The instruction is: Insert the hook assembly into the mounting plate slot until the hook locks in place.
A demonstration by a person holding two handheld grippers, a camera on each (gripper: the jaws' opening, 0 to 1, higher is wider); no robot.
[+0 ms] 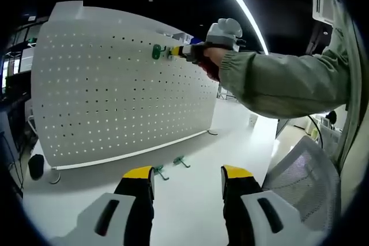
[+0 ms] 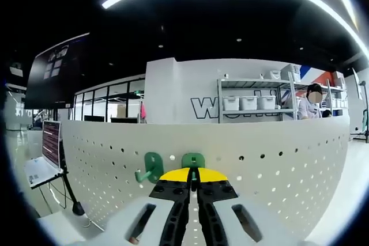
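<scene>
A white pegboard plate point(image 1: 115, 90) stands upright on the white table point(image 1: 190, 211). High on it hangs one green hook point(image 1: 157, 52), also seen as the hook point(image 2: 151, 167) left of my right jaws. My right gripper point(image 2: 193, 174) is shut on a second green hook point(image 2: 193, 160), whose plate lies against the pegboard point(image 2: 277, 171). In the left gripper view, a hand holds the right gripper point(image 1: 173, 52) up at the board's top. My left gripper point(image 1: 187, 174) is open low over the table. Two more green hooks point(image 1: 158, 171) point(image 1: 181, 161) lie at the board's foot.
A person's grey-green sleeve point(image 1: 282, 82) reaches across from the right. A mesh office chair point(image 1: 302, 171) stands at the lower right. Behind the board are shelves with white bins point(image 2: 251, 103), a person point(image 2: 314, 108) and a screen point(image 2: 51, 142).
</scene>
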